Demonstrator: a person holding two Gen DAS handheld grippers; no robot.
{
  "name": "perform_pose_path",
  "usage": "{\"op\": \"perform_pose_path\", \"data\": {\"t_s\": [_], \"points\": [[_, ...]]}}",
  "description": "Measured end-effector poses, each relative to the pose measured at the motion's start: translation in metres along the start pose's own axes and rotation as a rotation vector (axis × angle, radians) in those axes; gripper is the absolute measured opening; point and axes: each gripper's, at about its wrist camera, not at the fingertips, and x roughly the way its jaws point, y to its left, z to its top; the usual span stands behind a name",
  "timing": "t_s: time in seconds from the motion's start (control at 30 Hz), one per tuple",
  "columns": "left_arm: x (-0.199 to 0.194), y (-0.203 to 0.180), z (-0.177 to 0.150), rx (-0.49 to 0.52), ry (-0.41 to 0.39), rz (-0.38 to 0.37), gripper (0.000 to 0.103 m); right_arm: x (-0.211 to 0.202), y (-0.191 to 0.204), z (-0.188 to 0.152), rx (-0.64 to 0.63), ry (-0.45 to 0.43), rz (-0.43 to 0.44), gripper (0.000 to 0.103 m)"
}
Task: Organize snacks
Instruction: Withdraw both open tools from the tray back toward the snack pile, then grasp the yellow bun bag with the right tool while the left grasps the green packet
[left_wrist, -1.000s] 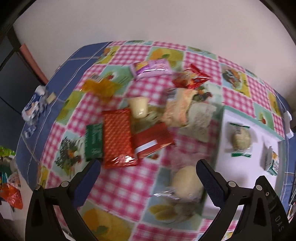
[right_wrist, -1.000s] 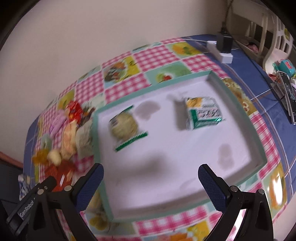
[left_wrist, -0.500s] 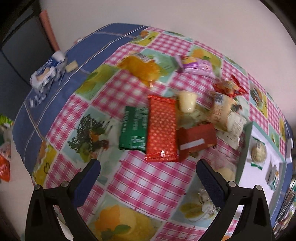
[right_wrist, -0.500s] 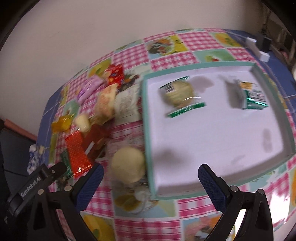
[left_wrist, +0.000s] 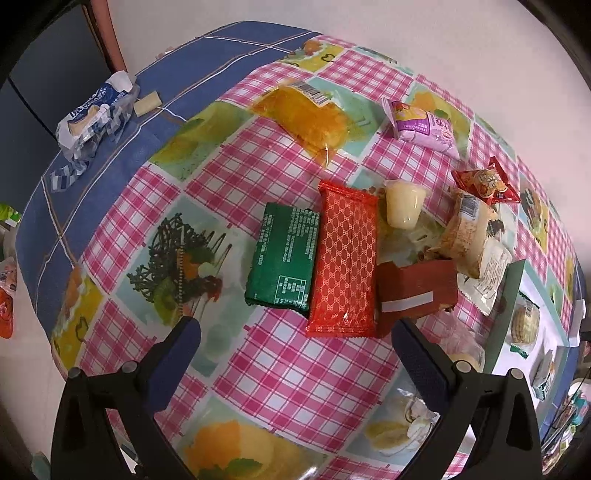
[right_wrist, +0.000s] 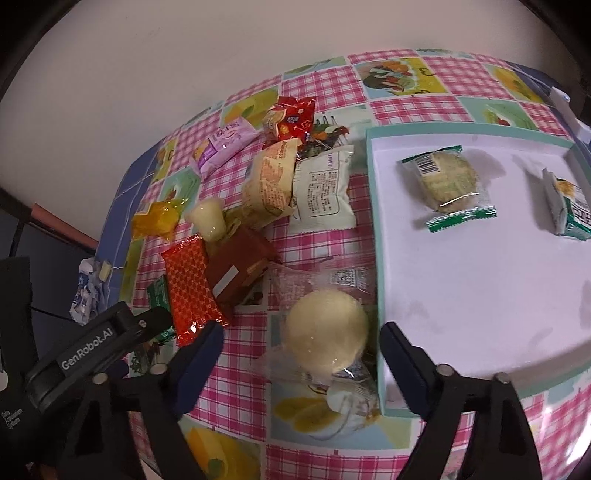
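Our left gripper (left_wrist: 295, 341) hangs spread wide and empty above the red wafer pack (left_wrist: 345, 260) and green packet (left_wrist: 284, 256). Our right gripper (right_wrist: 301, 345), likewise agape, frames the pale round bun (right_wrist: 327, 330) touching the tray (right_wrist: 373, 221).

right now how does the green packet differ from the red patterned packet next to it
The green packet is plain green with white printed text; the red packet has an orange lattice pattern and no visible text. The green packet is shorter, the red packet longer and glossier, catching a glare at its near end. Both lie flat, side by side and touching, on the checked tablecloth.
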Motion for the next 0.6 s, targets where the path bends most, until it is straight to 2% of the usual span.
{"op": "perform_pose_path", "data": {"t_s": [0.07,0.17,0.37,0.6], "points": [[0.001,0.001,0.001,-0.008,0.000,-0.002,0.103,0.002,0.001,0.001,-0.006,0.006,0.004,0.084],[0.001,0.004,0.002,-0.021,-0.001,-0.007,0.103,0.007,0.000,0.002,-0.002,0.022,0.009,0.076],[0.003,0.008,0.004,-0.046,0.008,-0.021,0.103,0.013,0.001,0.001,-0.012,0.036,-0.004,0.070],[0.005,0.012,0.005,-0.076,0.017,-0.037,0.103,0.008,0.012,0.001,-0.044,0.033,0.065,0.068]]}}
